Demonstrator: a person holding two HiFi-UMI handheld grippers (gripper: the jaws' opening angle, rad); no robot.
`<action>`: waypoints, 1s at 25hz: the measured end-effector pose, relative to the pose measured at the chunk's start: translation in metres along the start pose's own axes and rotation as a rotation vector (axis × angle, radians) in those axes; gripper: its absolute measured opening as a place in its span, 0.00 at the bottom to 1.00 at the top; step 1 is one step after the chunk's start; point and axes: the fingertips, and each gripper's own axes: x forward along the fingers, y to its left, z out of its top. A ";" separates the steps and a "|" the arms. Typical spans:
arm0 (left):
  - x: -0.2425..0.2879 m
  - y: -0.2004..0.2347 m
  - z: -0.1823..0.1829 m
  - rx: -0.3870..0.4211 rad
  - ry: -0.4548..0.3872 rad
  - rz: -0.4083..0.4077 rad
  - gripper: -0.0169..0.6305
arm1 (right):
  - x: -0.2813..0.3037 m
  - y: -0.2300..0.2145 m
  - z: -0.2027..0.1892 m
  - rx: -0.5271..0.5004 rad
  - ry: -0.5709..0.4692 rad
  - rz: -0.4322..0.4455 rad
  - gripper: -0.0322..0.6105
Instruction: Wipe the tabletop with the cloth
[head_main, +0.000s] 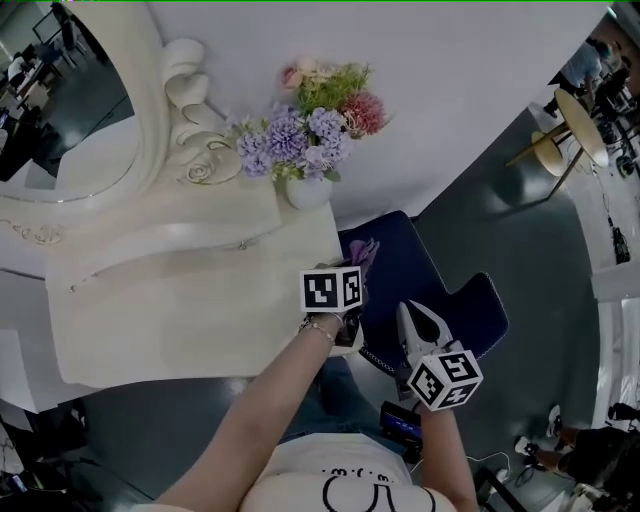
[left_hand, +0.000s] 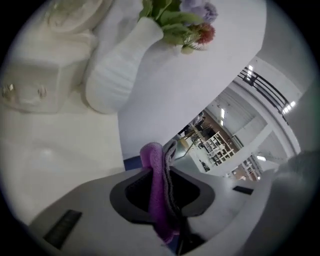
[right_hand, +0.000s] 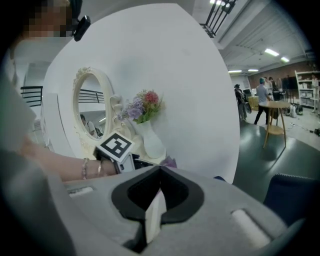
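Clearly, your left gripper (head_main: 350, 272) has its jaws clamped on the purple cloth (left_hand: 155, 190). The cloth sits folded between them just past the right edge of the cream worktop (head_main: 170, 320), above a dark blue seat (head_main: 440, 290) and not touching the surface. Your right gripper (head_main: 420, 322) is close beside it, jaws together with nothing in them. The pick-up looks done, but the wiping seems not yet begun: lower the cloth onto the worktop and sweep, minding the white vase (head_main: 308, 190) of flowers near the corner.

Vase (head_main: 308, 190) on tabletop (head_main: 180, 310), right of mirror (head_main: 70, 110), chair (head_main: 425, 280) beside tabletop
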 end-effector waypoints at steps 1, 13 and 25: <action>-0.012 0.005 0.011 0.039 -0.038 0.040 0.15 | 0.002 -0.003 0.001 -0.002 0.003 0.005 0.05; -0.116 0.159 0.040 -0.219 -0.257 0.430 0.15 | 0.040 0.018 0.014 -0.028 0.019 0.126 0.05; -0.042 0.132 0.086 -0.153 -0.312 0.508 0.15 | 0.034 -0.005 0.013 -0.011 0.021 0.091 0.05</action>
